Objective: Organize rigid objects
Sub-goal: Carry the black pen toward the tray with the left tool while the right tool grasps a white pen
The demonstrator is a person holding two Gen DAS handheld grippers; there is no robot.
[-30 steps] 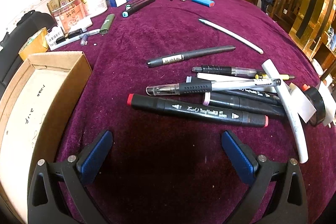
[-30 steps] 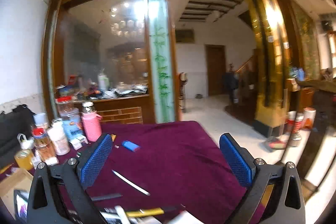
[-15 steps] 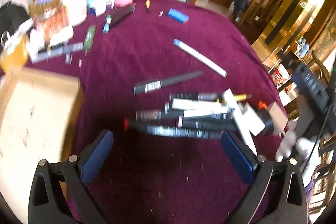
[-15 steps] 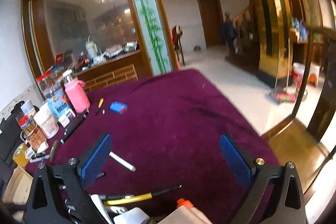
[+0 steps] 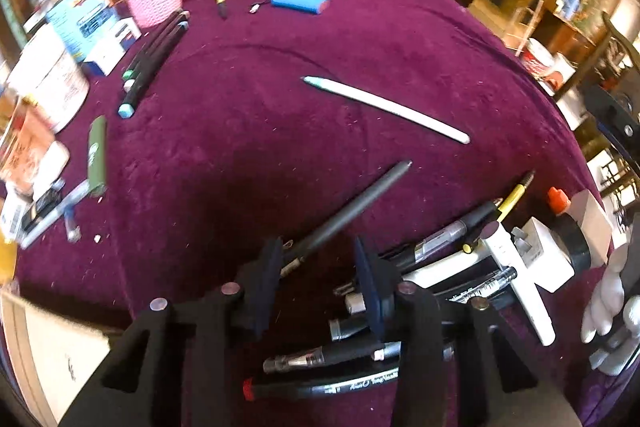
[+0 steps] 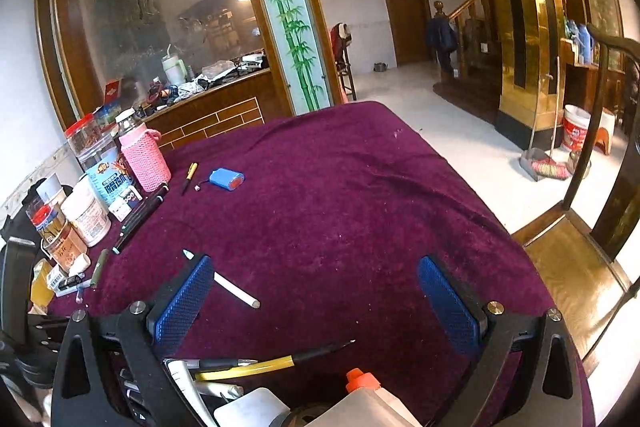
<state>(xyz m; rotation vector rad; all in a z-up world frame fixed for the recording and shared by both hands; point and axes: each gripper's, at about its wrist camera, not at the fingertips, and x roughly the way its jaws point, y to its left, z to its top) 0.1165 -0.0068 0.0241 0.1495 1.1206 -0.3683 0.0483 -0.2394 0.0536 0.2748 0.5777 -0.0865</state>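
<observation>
**Left gripper (image 5: 316, 279) closing around a slim dark grey pen (image 5: 352, 207) near the front edge of the purple-clothed table (image 5: 280, 115).**

The jaws are standing narrowly apart, bracketing the pen's near end; whether the pads are already touching it cannot be told. A sound grasp would probably mean squeezing squarely across the barrel and lifting it clear of the neighbouring heap of black markers and pens (image 5: 420, 291). The right gripper (image 6: 320, 303) is hovering wide open and holding nothing, above the table's right front part. The open cardboard box (image 5: 44, 359) is sitting at the front left corner; its contents cannot be made out. Lidded plastic jars (image 6: 86, 211) are crowding the left edge.
</observation>
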